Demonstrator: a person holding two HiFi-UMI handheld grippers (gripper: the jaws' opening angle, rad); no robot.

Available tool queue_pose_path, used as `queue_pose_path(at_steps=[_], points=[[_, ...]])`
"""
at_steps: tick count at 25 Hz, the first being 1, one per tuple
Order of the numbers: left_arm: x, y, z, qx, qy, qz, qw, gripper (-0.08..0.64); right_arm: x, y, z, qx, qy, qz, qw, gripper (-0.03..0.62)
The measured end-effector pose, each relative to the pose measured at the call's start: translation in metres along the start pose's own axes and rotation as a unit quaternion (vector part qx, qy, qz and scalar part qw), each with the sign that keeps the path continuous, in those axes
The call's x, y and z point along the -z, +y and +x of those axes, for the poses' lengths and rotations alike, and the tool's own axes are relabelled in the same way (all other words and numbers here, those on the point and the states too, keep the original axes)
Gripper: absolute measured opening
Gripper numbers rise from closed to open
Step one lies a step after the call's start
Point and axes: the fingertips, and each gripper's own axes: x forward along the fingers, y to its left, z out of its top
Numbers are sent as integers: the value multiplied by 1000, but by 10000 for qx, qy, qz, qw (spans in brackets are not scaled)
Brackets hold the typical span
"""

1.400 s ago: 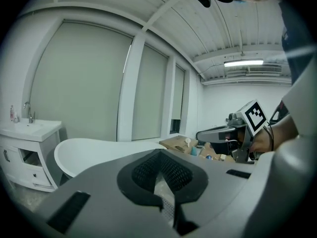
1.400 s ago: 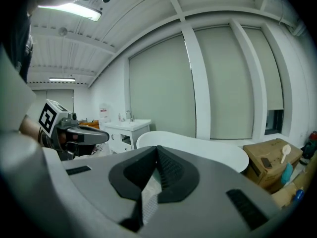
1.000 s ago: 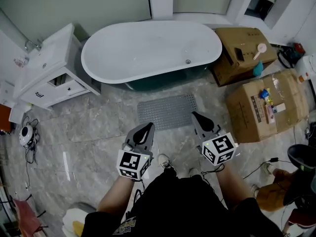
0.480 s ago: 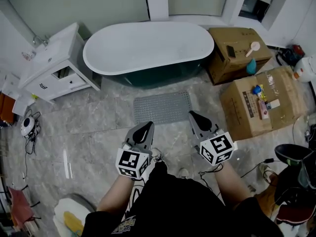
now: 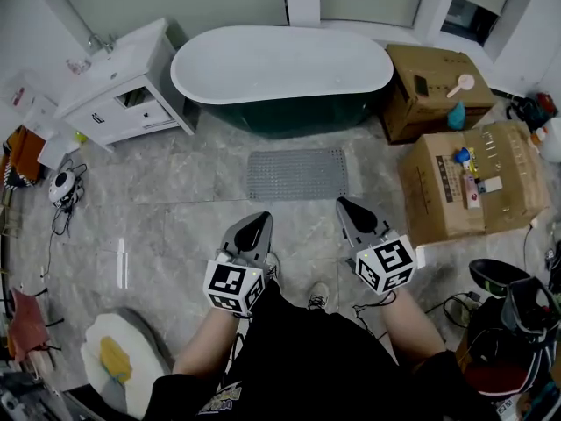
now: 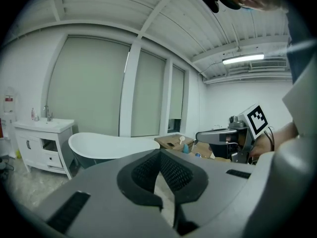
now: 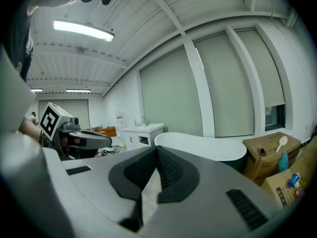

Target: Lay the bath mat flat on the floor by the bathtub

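— Bath mat: is either gripper holding it?

— No. The left gripper has its jaws pressed together with nothing between them. The right gripper is the same, closed and empty. The person holds both out in front, side by side and a little apart, pointing toward the tub.

— So where is the mat?

— Flat on the floor, ahead of both gripper tips and well apart from them. It is a grey, bumpy rectangle, with its long side running along the bathtub, near the tub's dark base.

— What lies around it?

— A white sink cabinet stands left of the tub. Two cardboard boxes sit to the right. The far box is by the tub's end, and the near box has small items on top. One shoe shows on the floor between the two grippers, close to the person.

— Do the gripper views agree?

— Yes. Each shows its own dark pads meeting at the tips, with the white tub beyond them. Each also shows the other gripper off to one side.
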Motion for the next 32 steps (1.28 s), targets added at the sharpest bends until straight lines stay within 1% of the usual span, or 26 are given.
queue_pose_path(at_steps=[5,8,11,19,25,32], points=[[7,1,-27,-155,26,46,9999,15,4,21,-6,-115,-40,37,9999,15],[6,13,-43,-217,-1,31,9998,15,2,39,-1,-159,-53,27,9999,17],[6,30,-59,-199,-23,37,9998,15,1,61,9,-127,-68,6,9999,15],[4,67,-99,155,-96,106,9998,15,-2,123,24,221,-144,40,9996,16],[10,97,-123,381,-135,56,9992,15,1,157,35,553,-135,79,9983,15],[16,120,-146,578,-178,29,9982,15,3,190,41,778,-96,38,9969,15]])
